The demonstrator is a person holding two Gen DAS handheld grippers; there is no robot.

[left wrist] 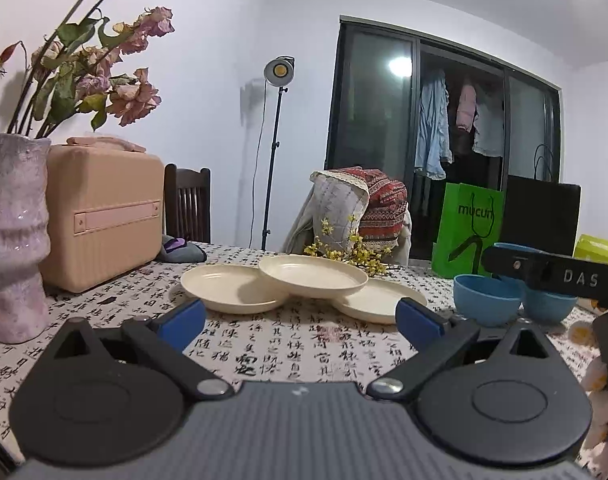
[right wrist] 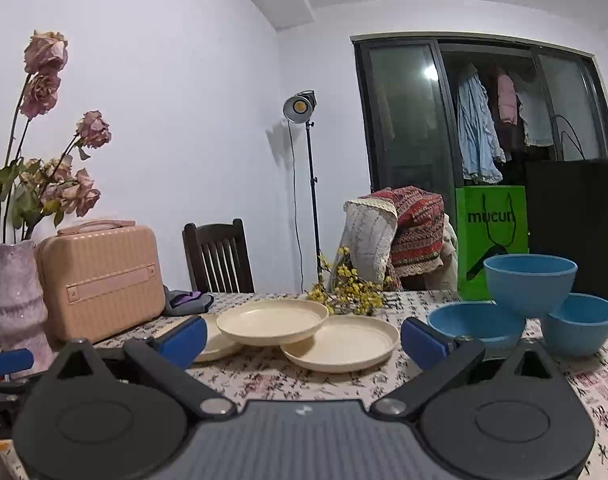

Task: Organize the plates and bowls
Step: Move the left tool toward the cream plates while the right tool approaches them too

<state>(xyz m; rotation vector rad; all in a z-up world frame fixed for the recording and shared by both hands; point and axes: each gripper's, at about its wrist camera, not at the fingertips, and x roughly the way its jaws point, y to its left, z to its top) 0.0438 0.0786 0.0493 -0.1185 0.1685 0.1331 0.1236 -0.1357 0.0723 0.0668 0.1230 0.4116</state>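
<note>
Left wrist view: the left tool (left wrist: 300,320) hangs spread and empty above the calligraphy-print desk (left wrist: 288,344); 3 overlapping round cream plastic plates (left wrist: 312,276) lie ahead.

Right wrist view: the right tool (right wrist: 304,338) is spread, empty; 3 round blue bowls (right wrist: 530,286) cluster right of the plates, 1 propped on 2.

left tongs (left wrist: 300,320): black arms | blue pads | silver pivot screws | grey ribbed body

Matt cream plates (right wrist: 272,322); matt blue bowls (right wrist: 530,284); printed cloth tablecloth (left wrist: 296,348).
</note>
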